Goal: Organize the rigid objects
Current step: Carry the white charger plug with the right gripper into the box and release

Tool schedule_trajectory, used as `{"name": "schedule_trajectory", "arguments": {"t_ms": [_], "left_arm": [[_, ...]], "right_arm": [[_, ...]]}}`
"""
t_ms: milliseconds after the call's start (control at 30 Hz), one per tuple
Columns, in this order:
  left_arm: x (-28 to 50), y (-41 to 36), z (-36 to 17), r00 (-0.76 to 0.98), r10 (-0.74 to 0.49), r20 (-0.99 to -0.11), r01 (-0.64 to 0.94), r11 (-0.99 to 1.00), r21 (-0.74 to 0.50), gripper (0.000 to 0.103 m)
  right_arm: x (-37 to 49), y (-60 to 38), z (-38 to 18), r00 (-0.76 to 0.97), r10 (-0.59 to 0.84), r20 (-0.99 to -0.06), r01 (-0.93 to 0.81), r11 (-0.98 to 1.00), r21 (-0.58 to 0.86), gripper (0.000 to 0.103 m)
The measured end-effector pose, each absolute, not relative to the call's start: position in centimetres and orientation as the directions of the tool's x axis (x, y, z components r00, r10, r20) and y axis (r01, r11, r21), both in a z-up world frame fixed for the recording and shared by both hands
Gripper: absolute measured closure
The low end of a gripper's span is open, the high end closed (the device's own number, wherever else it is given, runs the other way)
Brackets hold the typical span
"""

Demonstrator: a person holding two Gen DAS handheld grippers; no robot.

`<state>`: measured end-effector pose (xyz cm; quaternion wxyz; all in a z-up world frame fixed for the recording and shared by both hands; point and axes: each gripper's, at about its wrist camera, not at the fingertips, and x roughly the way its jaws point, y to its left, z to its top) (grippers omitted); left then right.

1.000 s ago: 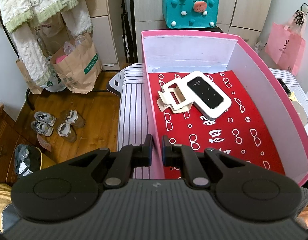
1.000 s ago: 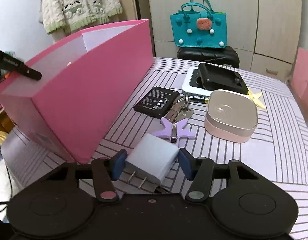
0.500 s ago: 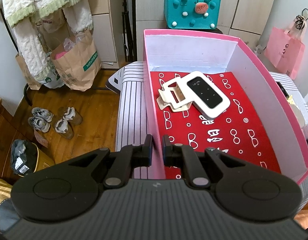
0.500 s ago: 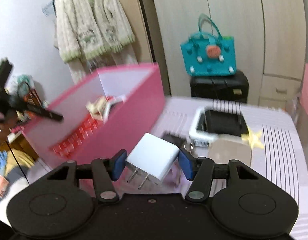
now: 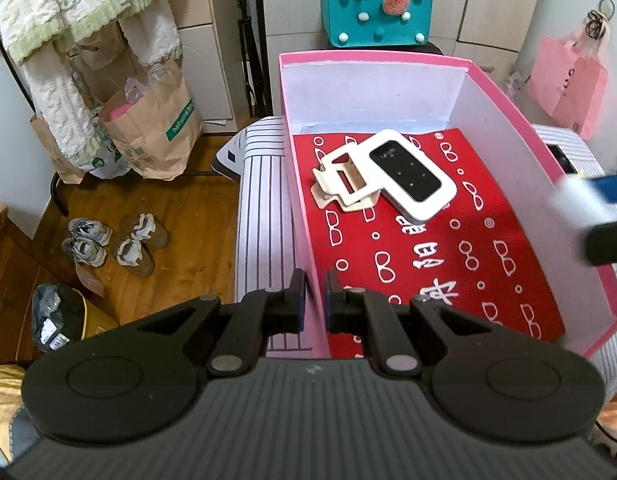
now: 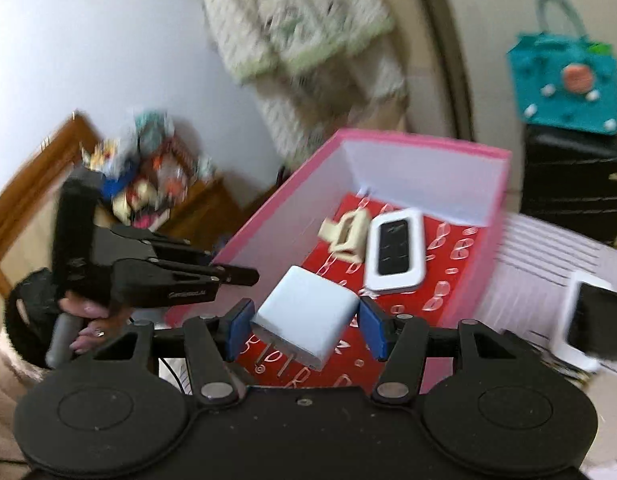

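Observation:
A pink box with white inner walls and a red patterned floor stands on a striped table. Inside lie a white pocket router and a cream hair clip. My left gripper is shut on the box's near left wall. My right gripper is shut on a white plug charger and holds it in the air above the box's near end; it shows blurred at the right edge of the left wrist view. The box, router and clip also show in the right wrist view.
A white and black device lies on the striped table right of the box. A teal bag sits on a black case behind. Paper bags and shoes are on the wood floor at left.
My right gripper has lifted the charger off the table and swung it left, over the pink box. My left gripper still clamps the box wall and has barely moved.

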<state>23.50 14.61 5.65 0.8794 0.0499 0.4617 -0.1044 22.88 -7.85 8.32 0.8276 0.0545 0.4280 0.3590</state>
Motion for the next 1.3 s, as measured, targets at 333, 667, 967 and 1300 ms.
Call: {"name": "schedule_trajectory", "arguments": {"t_ms": [333,667,967,1300], "left_arm": [[22.8,13.3,5.8,0.569,-0.098,-0.816,0.279,0.957,0.080,0.096],[22.8,13.9,5.7,0.564,-0.122,-0.817,0.267,0.963,0.040,0.095],[23.0,14.1,5.8,0.559,-0.130,-0.819,0.272,0.962,0.033,0.095],[23.0,14.2,5.7,0.558,-0.137,-0.818,0.275,0.961,0.027,0.094]], "right_arm": [[29.9,0.6,3.6,0.159,0.522,-0.838,-0.511,0.770,0.382,0.041],[32.7,4.2,0.8,0.143,0.433,-0.890,-0.525,0.796,0.303,0.041],[30.6,2.3,4.1,0.263,0.441,-0.858,-0.575,0.786,0.228,0.036],[23.6,-6.4,10.7,0.446,0.506,-0.738,-0.582,0.791,0.190,0.036]]}}
